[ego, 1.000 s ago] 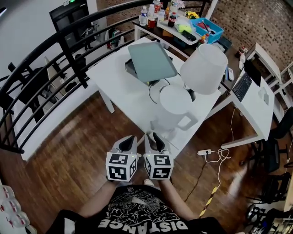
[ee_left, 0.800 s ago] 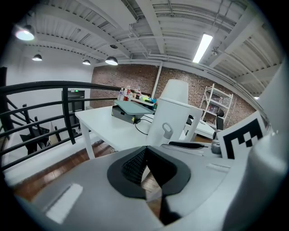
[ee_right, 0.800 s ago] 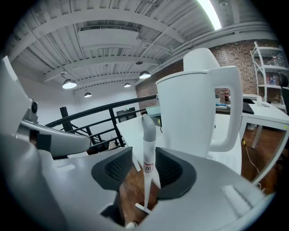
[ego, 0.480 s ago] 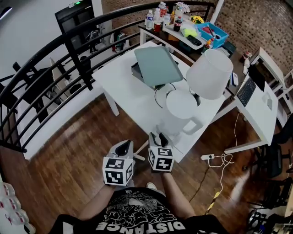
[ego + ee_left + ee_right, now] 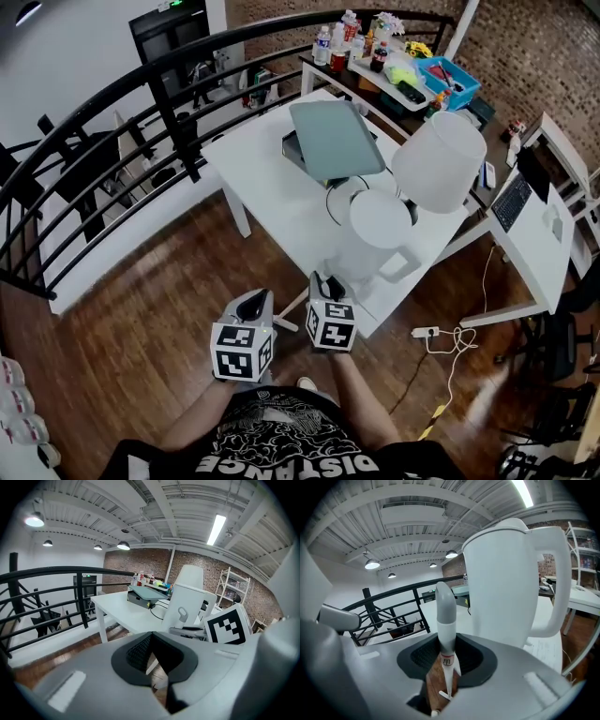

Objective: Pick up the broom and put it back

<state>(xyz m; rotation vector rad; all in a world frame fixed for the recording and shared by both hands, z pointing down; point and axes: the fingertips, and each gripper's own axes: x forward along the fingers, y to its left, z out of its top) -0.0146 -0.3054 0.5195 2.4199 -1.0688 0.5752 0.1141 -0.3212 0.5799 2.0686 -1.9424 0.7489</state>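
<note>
Wood floor (image 5: 131, 319): dark boards under both grippers, at the near corner of the white table (image 5: 272, 187).
Broom handle (image 5: 445, 630): grey rounded tip over a white shaft with a small label. It rises between the right jaws and narrows down toward the floor. The brush end cannot be made out.
Right gripper (image 5: 326, 284): clenched on the broom handle just below the grey tip, with a pad against it on either side.
Left gripper (image 5: 251, 305): jaws pressed together with nothing between them, held just beside the right gripper over the floor.
White jug (image 5: 375, 234): stands on the table's near corner, just beyond the right gripper and apart from the handle.
Farther along the table: a white lamp shade (image 5: 441, 159) and a grey-green lid (image 5: 336, 139) propped on a dark box.
Black railing (image 5: 112, 103): curves round the table's left side.
Power strip (image 5: 424, 332): on the floor to the right, its cord looped.
</note>
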